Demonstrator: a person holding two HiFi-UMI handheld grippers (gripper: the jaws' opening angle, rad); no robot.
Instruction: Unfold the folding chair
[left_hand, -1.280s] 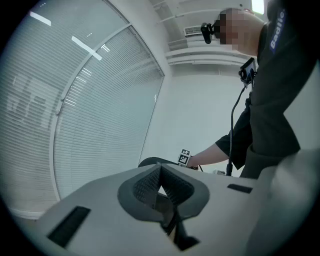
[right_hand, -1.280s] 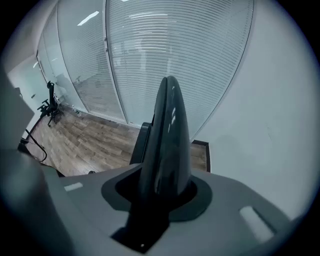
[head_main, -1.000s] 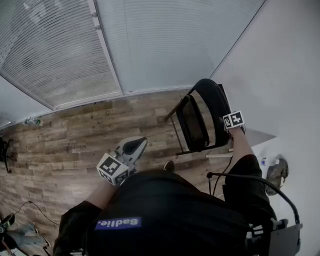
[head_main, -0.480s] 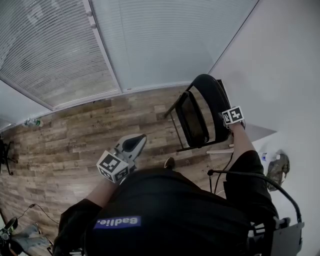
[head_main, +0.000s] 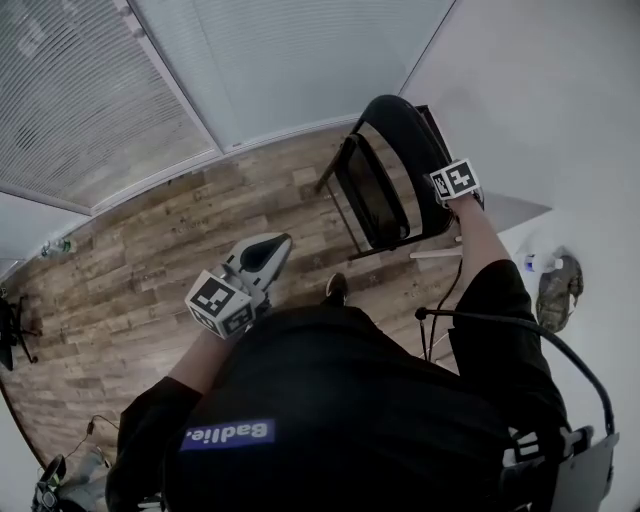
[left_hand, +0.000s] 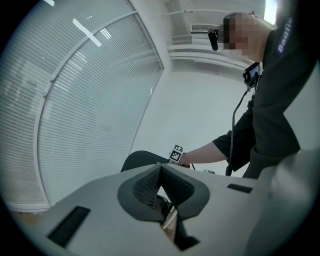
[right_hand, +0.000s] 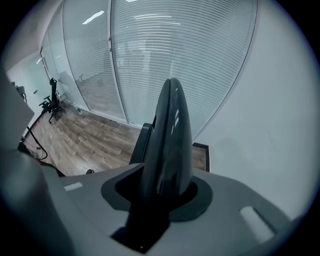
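The black folding chair (head_main: 372, 195) stands on the wooden floor by the white wall, its seat tipped up steeply near the backrest (head_main: 405, 125). My right gripper (head_main: 452, 196) is shut on the backrest's top edge, under its marker cube. In the right gripper view the glossy backrest (right_hand: 169, 135) fills the gap of the right gripper (right_hand: 165, 189), with the seat (right_hand: 141, 142) below. My left gripper (head_main: 268, 250) hangs in the air left of the chair, shut and holding nothing. In the left gripper view the left gripper (left_hand: 159, 174) points level at the backrest (left_hand: 142, 159).
Glass walls with blinds (head_main: 300, 60) close off the far side and a white wall (head_main: 560, 120) the right. A bag (head_main: 556, 290) and a small bottle (head_main: 530, 264) lie by that wall. A cable (head_main: 445, 300) hangs at my right side. My foot (head_main: 337, 288) is near the chair.
My left gripper has drifted a little toward the chair, still shut. The head view has swung, so the chair shows higher in the picture. My right gripper keeps its hold on the backrest.
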